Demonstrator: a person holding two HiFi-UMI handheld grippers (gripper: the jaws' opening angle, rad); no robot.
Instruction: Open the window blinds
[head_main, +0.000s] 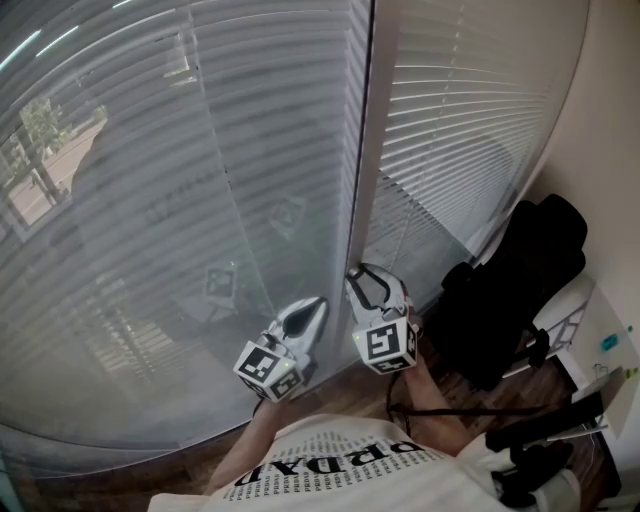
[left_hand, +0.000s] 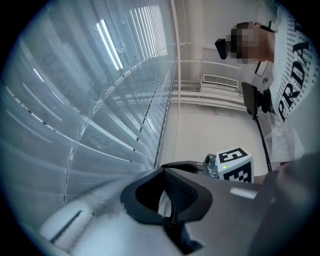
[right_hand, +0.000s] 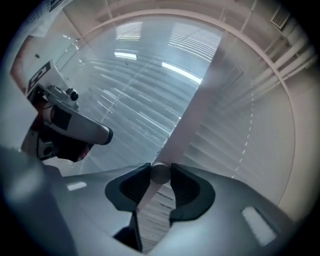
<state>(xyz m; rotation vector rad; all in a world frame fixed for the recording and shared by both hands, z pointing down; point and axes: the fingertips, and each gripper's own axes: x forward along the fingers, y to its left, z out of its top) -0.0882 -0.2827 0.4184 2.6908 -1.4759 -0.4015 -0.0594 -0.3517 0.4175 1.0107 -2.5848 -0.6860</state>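
Note:
Slatted window blinds (head_main: 150, 200) hang closed in front of me, split by a pale upright frame post (head_main: 365, 150); a second panel of blinds (head_main: 460, 110) lies to its right. My right gripper (head_main: 366, 284) sits at the foot of the post. In the right gripper view its jaws (right_hand: 160, 176) are shut on the round pale end of the blind wand (right_hand: 160, 173), both pads touching it. My left gripper (head_main: 312, 306) hovers just left of it, close to the slats. Its jaws (left_hand: 165, 194) look shut with nothing I can see between them.
A black chair or bag (head_main: 510, 290) stands at the right, with a white shelf unit (head_main: 590, 330) beyond it. Wooden floor (head_main: 350, 395) runs along the window's base. The person's printed white shirt (head_main: 330, 470) fills the bottom edge.

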